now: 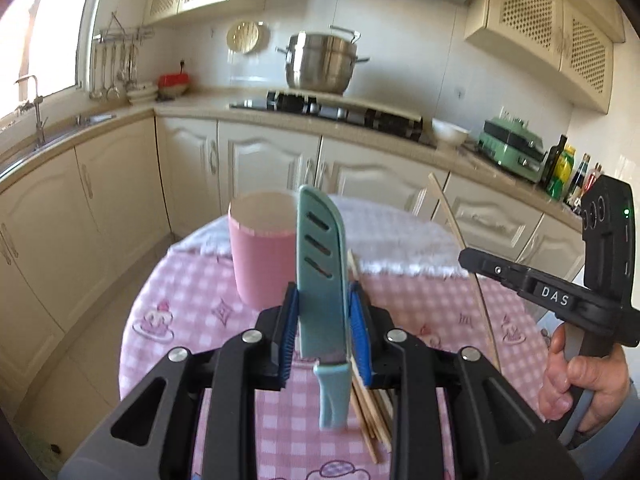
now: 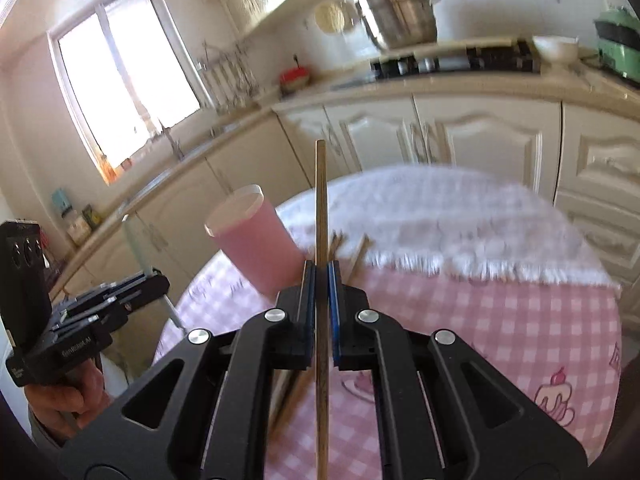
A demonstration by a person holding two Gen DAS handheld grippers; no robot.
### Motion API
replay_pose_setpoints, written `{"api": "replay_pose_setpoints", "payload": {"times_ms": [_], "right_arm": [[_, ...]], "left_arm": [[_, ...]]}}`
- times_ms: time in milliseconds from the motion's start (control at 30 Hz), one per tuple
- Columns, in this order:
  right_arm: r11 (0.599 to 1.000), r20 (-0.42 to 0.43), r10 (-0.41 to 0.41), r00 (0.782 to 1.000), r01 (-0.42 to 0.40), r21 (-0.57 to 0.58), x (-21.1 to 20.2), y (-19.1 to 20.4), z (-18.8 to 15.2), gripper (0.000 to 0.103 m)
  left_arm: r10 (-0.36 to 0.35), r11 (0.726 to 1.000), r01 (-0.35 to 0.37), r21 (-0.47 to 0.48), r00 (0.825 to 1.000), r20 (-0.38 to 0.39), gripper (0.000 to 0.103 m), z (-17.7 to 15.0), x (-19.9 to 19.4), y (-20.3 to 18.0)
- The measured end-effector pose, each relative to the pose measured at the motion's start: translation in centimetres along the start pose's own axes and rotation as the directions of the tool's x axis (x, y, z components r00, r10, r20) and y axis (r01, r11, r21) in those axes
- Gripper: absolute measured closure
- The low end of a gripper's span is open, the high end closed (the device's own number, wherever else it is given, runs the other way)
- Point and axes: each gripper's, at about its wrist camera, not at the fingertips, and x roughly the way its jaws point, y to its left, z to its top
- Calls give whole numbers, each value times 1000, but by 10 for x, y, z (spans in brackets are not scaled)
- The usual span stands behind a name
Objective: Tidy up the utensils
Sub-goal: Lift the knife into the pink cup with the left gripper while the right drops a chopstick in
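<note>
So the pink cup (image 1: 262, 256) is the landmark here. It stands upright and looks empty on the checkered surface (image 1: 200, 312), sitting left of center in both wrist views.

Just right of the cup in the left wrist view, the left tongs (image 1: 324, 328) are clenched on a teal knife (image 1: 320, 264), gripping it low on the blade near the handle. The blade points up and away, the handle hangs down toward the camera, so its long axis runs pretty much straight along the tongs. The cup is ahead and a bit left of that blade tip, near it.

Under the knife and to its right, a bundle of loose chopsticks (image 1: 370, 420) lies flat on the surface, on the near side of the cup.

Further right, the right tongs (image 2: 320, 292) are clamped on a single chopstick (image 2: 321, 208), held close to upright with a long stretch sticking out above and below the grip. From the right wrist view the cup is ahead and to the left of it.

My guess: both things go in the cup next. The knife looks nearer to the rim than the chopstick, so the left hand probably has the shorter trip. Either one needs tipping so an end drops in through the opening.
</note>
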Motion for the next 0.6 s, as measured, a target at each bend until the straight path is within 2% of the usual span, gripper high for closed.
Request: {"api": "replay_pose_setpoints", "payload": {"times_ms": [200,267,500,600], "right_arm": [[998,148,31,989,-23,-59,-9,28,29,96],[997,174,42,984,-30,-68,-7,36,40,96],[991,312,100,945,-68,-114,11,79,96,96],[989,337,116,934,-77,-127,30,94,116,96]], "left_arm": [[-15,1000,13,25,997,80,79,31,-22,-5],[-13,999,9,35,994,109,79,42,-28,-4],[4,996,-21,82,979,206,79,95,-48,2],[13,996,-32,80,975,220,79,113,-46,10]]}}
